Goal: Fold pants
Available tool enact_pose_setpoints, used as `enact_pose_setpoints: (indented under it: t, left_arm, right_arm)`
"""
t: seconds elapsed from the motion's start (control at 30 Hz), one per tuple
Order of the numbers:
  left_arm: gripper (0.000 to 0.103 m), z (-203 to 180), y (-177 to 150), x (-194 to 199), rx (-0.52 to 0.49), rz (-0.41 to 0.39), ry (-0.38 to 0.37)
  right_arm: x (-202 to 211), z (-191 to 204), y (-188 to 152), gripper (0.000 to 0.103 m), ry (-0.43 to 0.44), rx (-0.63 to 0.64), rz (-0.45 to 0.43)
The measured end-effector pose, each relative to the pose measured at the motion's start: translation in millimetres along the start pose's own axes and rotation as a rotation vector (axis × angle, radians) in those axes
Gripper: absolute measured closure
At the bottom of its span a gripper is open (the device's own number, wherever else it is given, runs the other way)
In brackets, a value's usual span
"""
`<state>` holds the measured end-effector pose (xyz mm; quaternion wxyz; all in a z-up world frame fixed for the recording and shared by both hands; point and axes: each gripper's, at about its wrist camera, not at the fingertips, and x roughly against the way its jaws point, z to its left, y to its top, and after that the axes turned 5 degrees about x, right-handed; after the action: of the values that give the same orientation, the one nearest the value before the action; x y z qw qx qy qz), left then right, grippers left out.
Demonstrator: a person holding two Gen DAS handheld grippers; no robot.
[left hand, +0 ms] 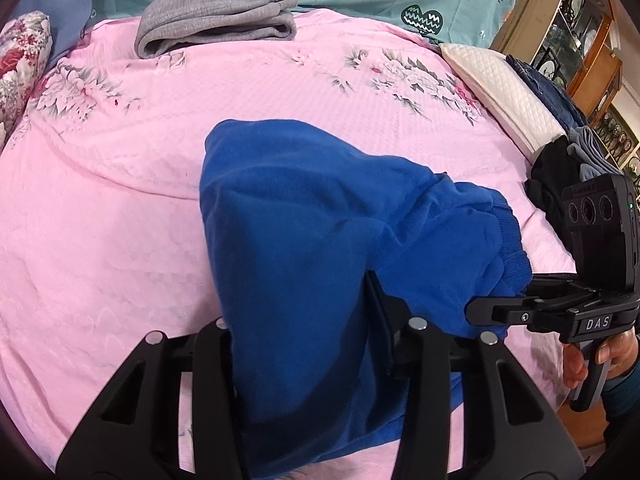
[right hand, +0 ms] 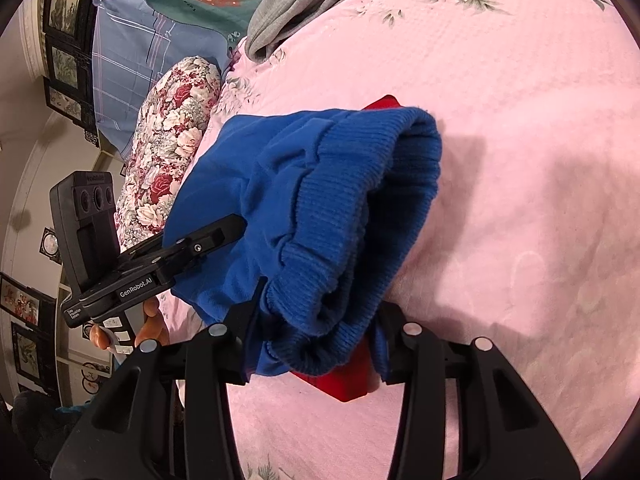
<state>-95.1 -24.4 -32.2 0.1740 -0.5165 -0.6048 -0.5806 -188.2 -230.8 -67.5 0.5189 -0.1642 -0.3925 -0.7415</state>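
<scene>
A pair of blue fleece pants (left hand: 304, 208) is bunched up above the pink bedcover (left hand: 120, 200), held between the two grippers. My left gripper (left hand: 304, 320) is shut on a thick fold of the blue fabric, which hides most of its fingertips. My right gripper (right hand: 316, 320) is shut on the ribbed waistband (right hand: 344, 208) of the blue pants (right hand: 248, 168). In the left wrist view the right gripper (left hand: 480, 314) bites the cloth's right end. The right wrist view shows the left gripper (right hand: 228, 228) gripping the pants' left side, with a hand below it.
Folded grey pants (left hand: 216, 12) lie at the far edge of the bed. Something red (right hand: 340, 384) shows beneath the blue pants. A white quilted pillow (left hand: 500, 92) and dark clothes (left hand: 552, 184) sit at the right, a floral pillow (right hand: 172, 132) at the left.
</scene>
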Motion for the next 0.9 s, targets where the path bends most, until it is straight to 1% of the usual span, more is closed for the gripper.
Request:
enact_pose_setpoints:
  t: [0.07,0.23,0.6,0.77,0.83,0.9]
  left_arm:
    - [0.061,-2.3,1.1,1.2,-0.013,-0.002,0.008]
    - [0.062,-7.1,4.2,0.6,-0.036,0.004,0.019]
    - [0.064,-6.7,7.3,0.3,-0.046,0.019,0.020]
    - [0.065,4.2,9.4,-0.6,0.000,0.036,-0.038]
    - [0.067,8.9,18.8,1.7,0.014,0.051,-0.066]
    - [0.068,10.9,31.1,7.5,0.012,0.040,-0.078]
  right_arm:
    - [0.9,1.4,1.1,0.060,-0.002,0.016,0.009]
    - [-0.2,-0.6,2.4,0.060,0.008,0.004,0.031]
    - [0.1,0.1,6.2,0.060,0.020,0.005,0.063]
    - [-1.2,-2.6,3.4,0.060,0.020,-0.005,0.072]
    - [-0.7,-0.9,6.3,0.060,0.020,-0.010,0.082]
    - [1.8,4.5,13.9,0.061,0.025,0.002,0.092]
